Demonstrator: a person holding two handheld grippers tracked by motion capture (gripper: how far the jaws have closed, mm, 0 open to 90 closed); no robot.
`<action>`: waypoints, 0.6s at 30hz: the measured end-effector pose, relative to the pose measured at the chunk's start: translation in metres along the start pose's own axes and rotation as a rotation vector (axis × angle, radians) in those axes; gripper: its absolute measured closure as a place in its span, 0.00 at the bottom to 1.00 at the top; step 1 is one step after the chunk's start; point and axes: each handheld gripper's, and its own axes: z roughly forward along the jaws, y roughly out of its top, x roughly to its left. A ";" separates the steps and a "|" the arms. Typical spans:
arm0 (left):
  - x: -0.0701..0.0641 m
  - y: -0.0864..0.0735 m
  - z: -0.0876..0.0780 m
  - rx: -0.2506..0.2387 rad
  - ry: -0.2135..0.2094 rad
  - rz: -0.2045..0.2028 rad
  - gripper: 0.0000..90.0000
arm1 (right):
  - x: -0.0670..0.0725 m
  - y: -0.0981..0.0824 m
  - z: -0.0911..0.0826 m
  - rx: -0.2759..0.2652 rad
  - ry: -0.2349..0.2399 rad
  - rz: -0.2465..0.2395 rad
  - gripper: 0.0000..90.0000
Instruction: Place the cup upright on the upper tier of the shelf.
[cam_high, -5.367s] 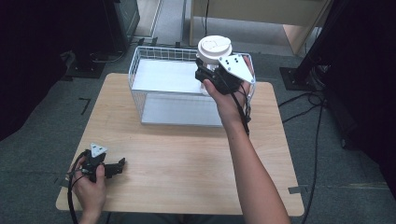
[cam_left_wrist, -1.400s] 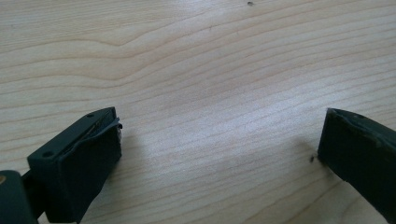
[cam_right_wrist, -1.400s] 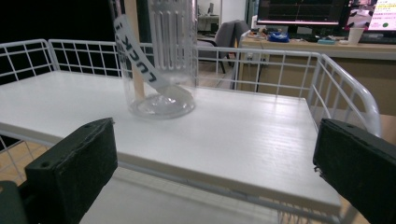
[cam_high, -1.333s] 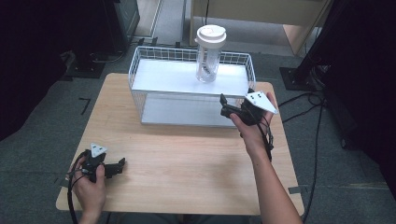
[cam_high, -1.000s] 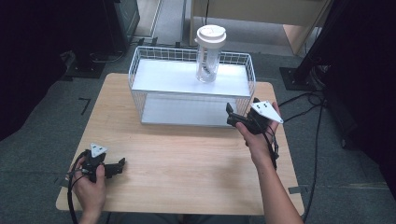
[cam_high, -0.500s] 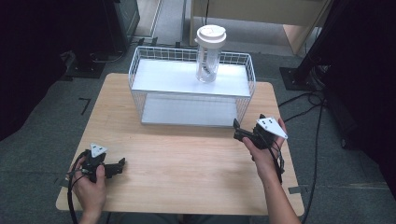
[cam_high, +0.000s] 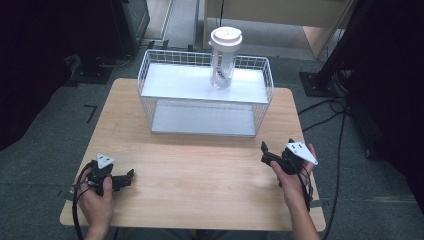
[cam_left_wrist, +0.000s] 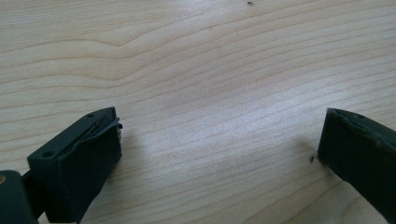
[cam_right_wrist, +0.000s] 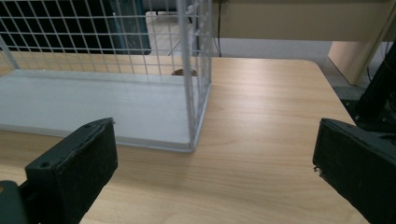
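High view: wood table (cam_high: 200, 175) on grey carpet. Cup (cam_high: 225, 57) stands upright on the top shelf of the wire rack (cam_high: 205, 100), lid on, clear of both my grippers. Print on cup too small to read.

Left gripper view: my left gripper (cam_left_wrist: 219, 154) jaws apart, empty, over bare wood.

Right gripper view: my right gripper (cam_right_wrist: 215, 172) jaws apart, empty, facing the rack's corner; likely parked.

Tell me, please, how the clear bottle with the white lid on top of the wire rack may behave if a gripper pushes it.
The clear bottle stands tall and narrow on the wire rack's upper shelf, so a high push would probably tip it. It looks nearly empty, so likely light and quick to slide. Its round body would probably roll if it fell.
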 end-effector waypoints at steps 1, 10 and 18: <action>0.000 0.000 0.000 0.004 0.000 0.004 0.00 | -0.004 -0.003 -0.002 0.007 -0.007 0.012 0.00; 0.000 0.000 0.000 0.001 0.001 0.001 0.00 | -0.026 -0.021 -0.017 0.027 -0.054 0.032 0.00; 0.000 0.000 0.000 0.000 0.000 0.001 0.00 | -0.043 -0.035 -0.029 0.051 -0.086 0.024 0.00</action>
